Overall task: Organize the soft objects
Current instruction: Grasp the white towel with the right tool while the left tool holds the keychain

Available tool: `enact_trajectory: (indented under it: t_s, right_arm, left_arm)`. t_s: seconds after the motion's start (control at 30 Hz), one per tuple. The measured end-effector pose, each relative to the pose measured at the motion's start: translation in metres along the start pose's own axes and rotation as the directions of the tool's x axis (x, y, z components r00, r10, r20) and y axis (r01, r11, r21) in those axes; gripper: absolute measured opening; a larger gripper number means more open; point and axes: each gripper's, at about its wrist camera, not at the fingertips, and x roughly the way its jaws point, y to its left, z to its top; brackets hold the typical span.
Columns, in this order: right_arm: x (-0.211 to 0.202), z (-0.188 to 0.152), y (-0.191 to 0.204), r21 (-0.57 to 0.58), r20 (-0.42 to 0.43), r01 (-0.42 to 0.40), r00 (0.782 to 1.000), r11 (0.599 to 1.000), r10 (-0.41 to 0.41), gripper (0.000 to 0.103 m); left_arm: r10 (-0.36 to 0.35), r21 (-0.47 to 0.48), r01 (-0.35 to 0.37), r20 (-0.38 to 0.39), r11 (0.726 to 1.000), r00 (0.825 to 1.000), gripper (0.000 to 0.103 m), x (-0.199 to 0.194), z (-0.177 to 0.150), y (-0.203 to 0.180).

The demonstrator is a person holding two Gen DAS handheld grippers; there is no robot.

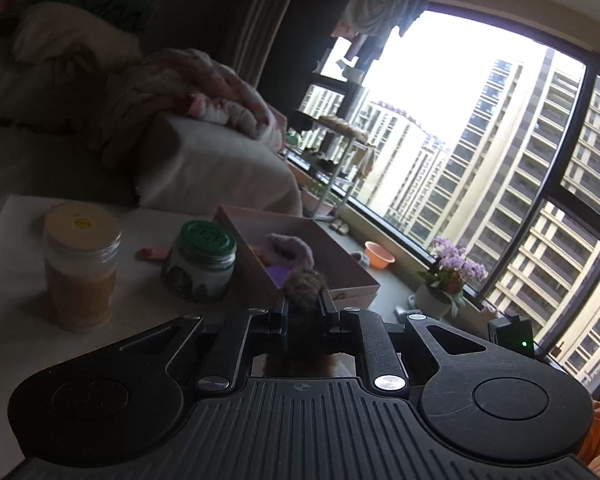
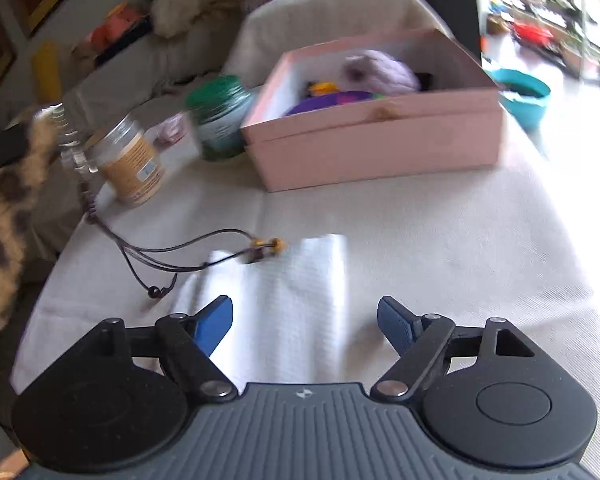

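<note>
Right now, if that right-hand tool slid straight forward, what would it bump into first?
The right gripper, fingers open, would likely first meet the white folded cloth lying between them. The pink box stands farther along; depth is hard to judge.

The box (image 2: 380, 148) is sitting at the upper middle of the right wrist frame, two jars (image 2: 220, 118) lined up left of it. A folded cloth (image 2: 284, 300) is lying lower centre on the surface (image 2: 440, 260), with a cord (image 2: 160, 252) trailing off to its left.

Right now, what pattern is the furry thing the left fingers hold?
Leopard spots on the furry thing, clearest in the right wrist view.
</note>
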Motion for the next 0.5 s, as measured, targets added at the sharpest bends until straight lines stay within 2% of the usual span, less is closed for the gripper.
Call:
enact_trajectory:
  t_s: [0.13,0.3,0.33,0.37,0.4,0.43,0.47,0.5]
  right_arm:
    - [0.017,-0.001,0.043,-0.125,-0.036,-0.024,0.999,0.992,0.019,0.082]
    - [0.033,-0.007,0.086,-0.321,-0.057,0.044,0.996,0.946,-0.066,0.082]
    - [0.034,-0.010,0.091,-0.360,-0.058,0.048,0.996,0.932,-0.074,0.078]
    - [0.032,-0.011,0.092,-0.379,-0.055,0.048,0.996,0.924,-0.074,0.073]
    - [0.028,-0.012,0.091,-0.387,-0.062,0.030,0.996,0.921,-0.058,0.053]
    - [0.023,-0.011,0.089,-0.397,-0.070,0.024,0.996,0.918,-0.056,0.026]
    - [0.017,-0.010,0.085,-0.406,-0.086,0.021,0.994,0.914,-0.061,0.016]
    - [0.010,-0.010,0.079,-0.401,-0.097,0.020,0.993,0.916,-0.064,0.011]
  left_arm:
    - [0.008,-0.004,-0.008,0.024,1.000,1.000,0.017,-0.013,0.005,0.007]
    - [0.012,0.003,-0.012,0.025,1.000,1.000,0.017,-0.024,0.007,0.006]
    - [0.011,0.004,-0.011,0.020,1.000,1.000,0.017,-0.025,0.008,0.006]
    - [0.009,0.007,-0.009,0.019,1.000,1.000,0.017,-0.026,0.009,0.004]
    - [0.005,0.014,-0.006,0.020,1.000,1.000,0.017,-0.028,0.011,0.002]
    - [-0.002,0.026,0.001,0.023,1.000,1.000,0.017,-0.029,0.013,-0.002]
    - [-0.013,0.041,0.012,0.027,0.999,1.000,0.017,-0.031,0.018,-0.008]
    - [-0.027,0.056,0.025,0.034,0.998,0.999,0.017,-0.032,0.023,-0.014]
